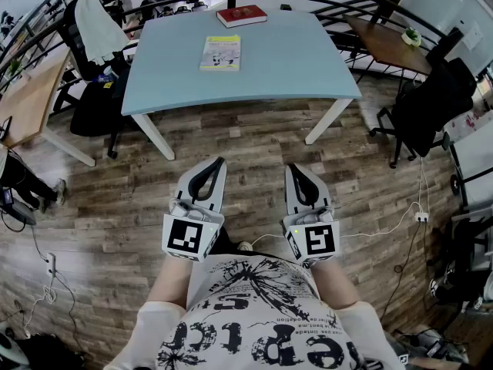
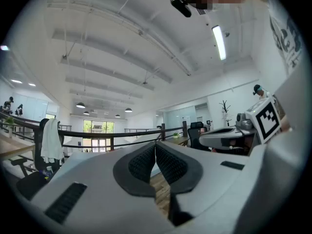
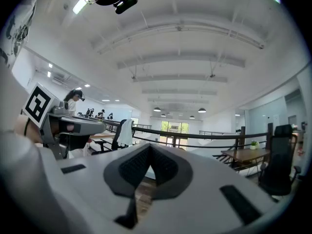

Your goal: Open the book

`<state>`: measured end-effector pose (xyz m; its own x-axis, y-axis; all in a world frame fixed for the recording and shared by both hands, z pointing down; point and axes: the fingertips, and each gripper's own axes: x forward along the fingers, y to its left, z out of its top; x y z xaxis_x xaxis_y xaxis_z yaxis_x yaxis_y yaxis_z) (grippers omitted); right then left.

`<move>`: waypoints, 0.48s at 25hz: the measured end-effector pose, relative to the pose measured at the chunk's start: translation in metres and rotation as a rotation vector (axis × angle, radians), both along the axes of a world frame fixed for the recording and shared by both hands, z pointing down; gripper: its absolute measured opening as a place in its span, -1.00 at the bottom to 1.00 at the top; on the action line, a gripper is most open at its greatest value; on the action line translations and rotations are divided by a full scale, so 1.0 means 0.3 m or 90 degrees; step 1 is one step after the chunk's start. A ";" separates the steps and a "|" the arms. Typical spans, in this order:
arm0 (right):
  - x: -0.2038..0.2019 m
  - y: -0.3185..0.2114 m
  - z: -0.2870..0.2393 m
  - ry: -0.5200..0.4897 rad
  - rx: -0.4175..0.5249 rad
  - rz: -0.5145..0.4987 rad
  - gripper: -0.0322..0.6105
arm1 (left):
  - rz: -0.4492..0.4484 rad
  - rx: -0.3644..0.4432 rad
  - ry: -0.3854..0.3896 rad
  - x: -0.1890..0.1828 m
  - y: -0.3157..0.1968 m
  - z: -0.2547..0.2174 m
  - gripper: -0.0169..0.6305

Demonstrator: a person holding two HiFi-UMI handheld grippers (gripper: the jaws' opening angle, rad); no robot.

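Yellow book (image 1: pixel 220 53) lies closed, flat on the pale blue desk (image 1: pixel 308 68), well ahead. Probably light, limp-covered: lift the cover's free edge. Left gripper (image 1: pixel 221 161) and right gripper (image 1: pixel 292 168): jaws pressed together, empty.

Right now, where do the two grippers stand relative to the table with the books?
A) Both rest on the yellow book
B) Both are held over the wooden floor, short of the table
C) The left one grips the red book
B: the left gripper and right gripper are above the wooden floor, short of the table; neither touches the yellow book or the red book.
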<state>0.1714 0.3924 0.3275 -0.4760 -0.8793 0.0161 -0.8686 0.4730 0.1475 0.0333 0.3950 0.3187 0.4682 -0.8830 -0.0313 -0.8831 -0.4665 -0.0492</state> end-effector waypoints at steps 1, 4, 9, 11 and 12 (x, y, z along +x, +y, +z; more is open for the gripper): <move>0.004 -0.002 0.005 -0.003 -0.002 0.001 -0.87 | -0.001 0.000 0.000 0.001 -0.003 -0.001 -0.89; 0.012 -0.009 0.017 -0.007 -0.008 0.003 -0.87 | 0.000 -0.001 0.001 0.005 -0.008 0.000 -0.89; 0.021 -0.012 0.032 -0.017 -0.017 -0.002 -0.87 | 0.002 -0.010 0.005 0.020 -0.016 0.015 -0.89; 0.022 -0.014 0.047 -0.027 -0.025 -0.013 -0.87 | 0.001 -0.014 0.008 0.027 -0.023 0.027 -0.89; 0.021 -0.017 0.052 -0.027 -0.026 -0.018 -0.87 | -0.001 -0.017 0.007 0.030 -0.028 0.036 -0.89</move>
<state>0.1776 0.3872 0.3431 -0.5022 -0.8642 0.0310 -0.8596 0.5028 0.0904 0.0423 0.3865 0.3296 0.4673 -0.8840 -0.0119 -0.8839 -0.4669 -0.0271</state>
